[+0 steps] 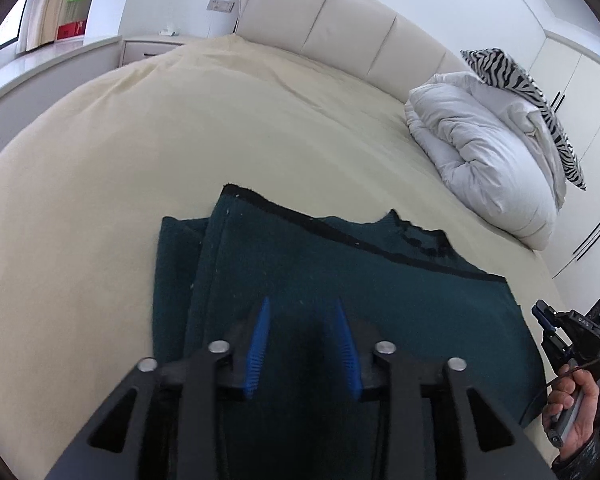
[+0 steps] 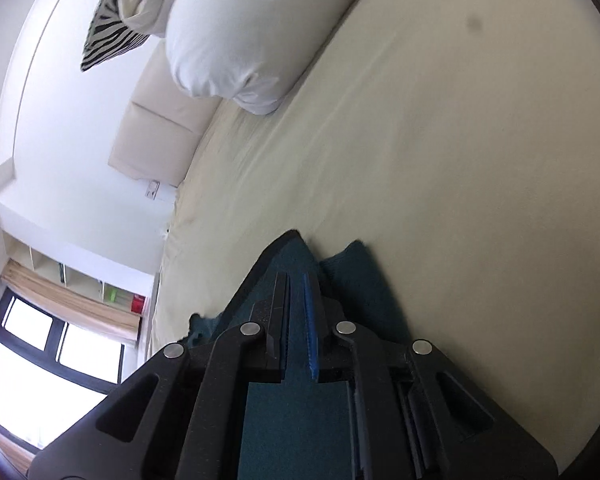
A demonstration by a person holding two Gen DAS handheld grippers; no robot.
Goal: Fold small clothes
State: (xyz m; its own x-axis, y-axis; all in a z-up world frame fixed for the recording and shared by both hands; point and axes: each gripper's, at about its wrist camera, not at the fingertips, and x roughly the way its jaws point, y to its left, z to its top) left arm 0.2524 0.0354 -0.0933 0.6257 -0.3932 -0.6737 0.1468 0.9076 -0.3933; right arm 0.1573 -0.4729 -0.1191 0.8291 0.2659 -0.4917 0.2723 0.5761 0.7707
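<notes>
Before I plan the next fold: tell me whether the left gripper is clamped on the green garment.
No. The left gripper hovers over the green garment with its blue fingers spread apart, nothing between them.

Dk teal sweater [image 1: 340, 280] (black trim), cream bed [image 1: 180, 140], zebra pillow [image 1: 520, 80]

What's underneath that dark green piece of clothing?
The green garment lies on the cream bedsheet. Its own folded layer peeks out at the left; anything else beneath is covered.
</notes>
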